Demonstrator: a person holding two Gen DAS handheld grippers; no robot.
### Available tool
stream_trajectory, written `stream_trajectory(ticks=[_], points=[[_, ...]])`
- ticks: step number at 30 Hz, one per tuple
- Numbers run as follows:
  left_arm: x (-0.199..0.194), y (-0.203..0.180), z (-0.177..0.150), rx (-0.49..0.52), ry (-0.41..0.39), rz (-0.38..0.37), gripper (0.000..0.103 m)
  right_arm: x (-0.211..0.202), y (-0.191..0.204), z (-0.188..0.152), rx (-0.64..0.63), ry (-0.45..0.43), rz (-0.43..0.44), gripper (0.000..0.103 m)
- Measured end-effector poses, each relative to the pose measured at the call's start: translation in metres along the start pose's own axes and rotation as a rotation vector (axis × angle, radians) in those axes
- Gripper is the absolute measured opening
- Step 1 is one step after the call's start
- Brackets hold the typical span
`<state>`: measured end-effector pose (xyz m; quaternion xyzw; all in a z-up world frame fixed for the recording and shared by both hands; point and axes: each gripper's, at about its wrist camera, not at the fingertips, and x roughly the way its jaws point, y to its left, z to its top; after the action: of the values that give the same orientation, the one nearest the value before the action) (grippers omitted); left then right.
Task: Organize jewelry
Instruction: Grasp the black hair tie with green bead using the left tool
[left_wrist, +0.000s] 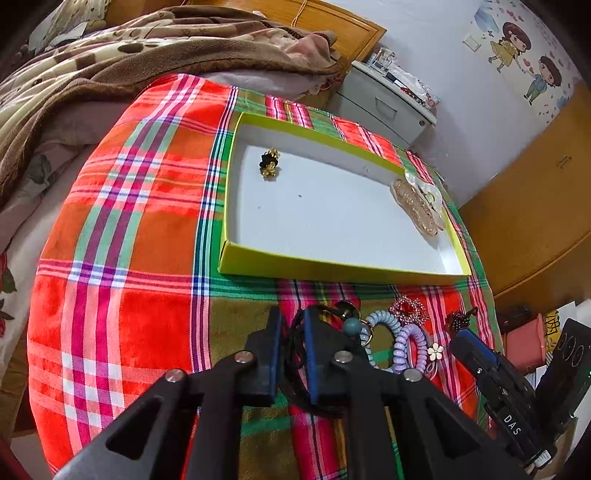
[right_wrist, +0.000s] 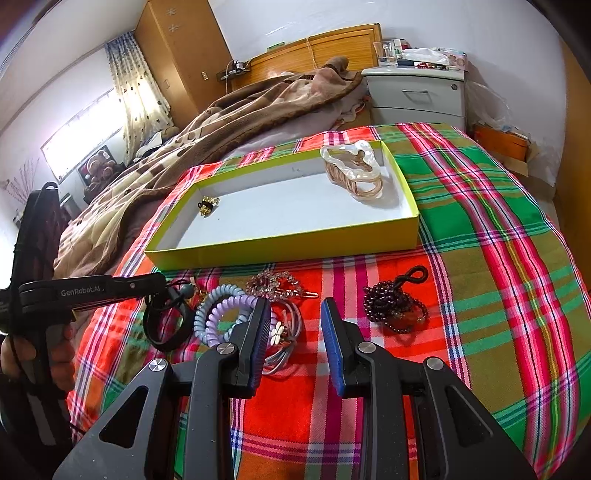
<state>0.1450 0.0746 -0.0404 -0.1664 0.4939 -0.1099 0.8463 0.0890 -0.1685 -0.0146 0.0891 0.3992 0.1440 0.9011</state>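
left gripper (left_wrist: 291, 339), lower centre: clamped on black cord necklace (right_wrist: 162, 325) to lift it | right gripper (right_wrist: 295, 317): half-open, empty, waiting | yellow-green cardboard tray (left_wrist: 332, 271), upper centre: destination

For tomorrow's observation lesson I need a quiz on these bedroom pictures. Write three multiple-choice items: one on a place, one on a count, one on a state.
1. Where does the pearly white hair claw clip lie?
A. inside the shallow yellow-green cardboard box
B. on the grey nightstand
C. beside the dark red bead bracelet

2. How many pieces lie inside that box?
A. none
B. two
C. five

3. What is the left tool doing?
A. standing wide open over the box
B. pinching the thin black cord loop
C. gripping the lilac spiral hair tie

Answers:
1 A: the clip rests in the box's far right corner in the right wrist view.
2 B: only the clip and the small gold-and-black ornament are in it.
3 B: the cord runs between its nearly closed blue pads.
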Motion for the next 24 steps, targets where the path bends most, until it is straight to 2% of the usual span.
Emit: stream_trajectory(ticks=[16,24], points=[[-0.042,-0.014,0.007,0.022,-0.110,-0.112,0.007,-0.001,0.004,0.002,-0.014,-0.004,0.002,0.029],[-0.069,-0.012,0.009,0.019,-0.183,-0.132,0.007,0.002,0.019,-0.001,-0.071,0.023,0.069,0.029]])
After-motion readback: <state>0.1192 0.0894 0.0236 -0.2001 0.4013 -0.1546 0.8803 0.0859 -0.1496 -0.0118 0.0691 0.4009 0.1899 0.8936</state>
